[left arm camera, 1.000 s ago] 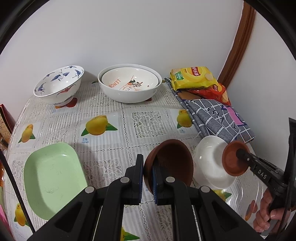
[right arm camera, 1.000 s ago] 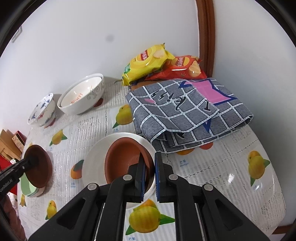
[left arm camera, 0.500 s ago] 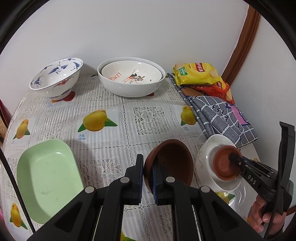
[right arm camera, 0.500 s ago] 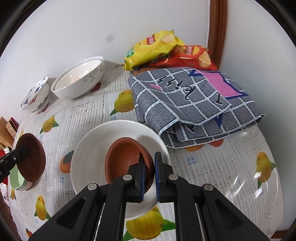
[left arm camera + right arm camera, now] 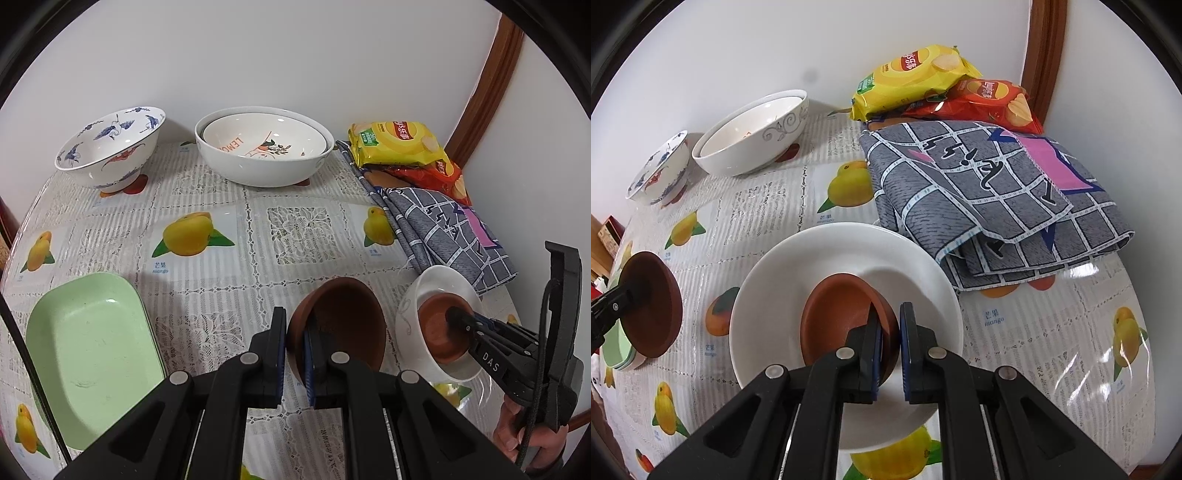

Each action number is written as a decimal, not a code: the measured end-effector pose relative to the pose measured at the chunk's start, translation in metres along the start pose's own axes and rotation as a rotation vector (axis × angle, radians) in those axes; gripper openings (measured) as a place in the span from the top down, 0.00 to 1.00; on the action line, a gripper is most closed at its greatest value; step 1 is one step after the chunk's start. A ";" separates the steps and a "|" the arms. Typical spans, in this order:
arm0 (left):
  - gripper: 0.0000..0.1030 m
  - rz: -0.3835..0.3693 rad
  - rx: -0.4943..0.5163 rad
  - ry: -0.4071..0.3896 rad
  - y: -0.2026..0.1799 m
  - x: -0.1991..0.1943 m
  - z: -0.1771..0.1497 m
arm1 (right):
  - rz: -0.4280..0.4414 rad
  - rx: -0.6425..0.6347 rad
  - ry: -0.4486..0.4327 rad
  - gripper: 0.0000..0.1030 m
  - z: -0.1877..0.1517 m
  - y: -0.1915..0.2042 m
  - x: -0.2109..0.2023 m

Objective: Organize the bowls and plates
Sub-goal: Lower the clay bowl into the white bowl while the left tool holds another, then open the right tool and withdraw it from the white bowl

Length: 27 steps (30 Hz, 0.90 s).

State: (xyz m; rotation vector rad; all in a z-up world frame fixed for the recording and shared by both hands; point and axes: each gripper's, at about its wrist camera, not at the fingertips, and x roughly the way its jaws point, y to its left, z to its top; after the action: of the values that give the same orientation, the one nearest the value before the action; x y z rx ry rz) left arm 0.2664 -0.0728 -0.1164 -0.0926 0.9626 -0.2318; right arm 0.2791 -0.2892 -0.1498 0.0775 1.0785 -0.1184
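My left gripper (image 5: 294,345) is shut on the rim of a brown clay bowl (image 5: 343,325), held tilted above the tablecloth; the same bowl (image 5: 655,308) shows at the left of the right wrist view. My right gripper (image 5: 890,338) is shut on the rim of a second brown clay bowl (image 5: 838,317), which sits down inside a white dish (image 5: 798,273). From the left wrist view that gripper (image 5: 458,317) reaches into the white dish (image 5: 408,314) with its brown bowl (image 5: 437,325). A green rectangular plate (image 5: 88,350) lies at the front left.
Against the wall stand a blue-patterned bowl (image 5: 110,147) and two nested white bowls (image 5: 264,147). Chip bags (image 5: 919,77) and a folded grey checked cloth (image 5: 990,188) fill the back right corner. A person's hand (image 5: 517,432) holds the right gripper's handle.
The right gripper has come down with its brown bowl from above the white dish into it. The left gripper and its bowl have hardly moved.
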 end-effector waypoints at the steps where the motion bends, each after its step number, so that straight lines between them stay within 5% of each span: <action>1: 0.91 0.000 -0.001 0.000 0.000 0.000 0.000 | -0.015 -0.009 0.000 0.91 0.000 0.002 0.001; 5: 0.91 -0.002 -0.001 0.000 0.001 0.000 0.000 | -0.084 -0.051 0.003 0.91 0.000 0.008 0.005; 27: 0.91 -0.003 -0.002 0.003 0.002 0.000 0.001 | -0.120 -0.095 0.060 0.83 0.001 0.019 0.020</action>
State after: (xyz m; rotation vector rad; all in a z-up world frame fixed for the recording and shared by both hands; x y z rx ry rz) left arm 0.2676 -0.0711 -0.1167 -0.0958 0.9655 -0.2341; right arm 0.2913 -0.2716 -0.1669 -0.0694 1.1470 -0.1733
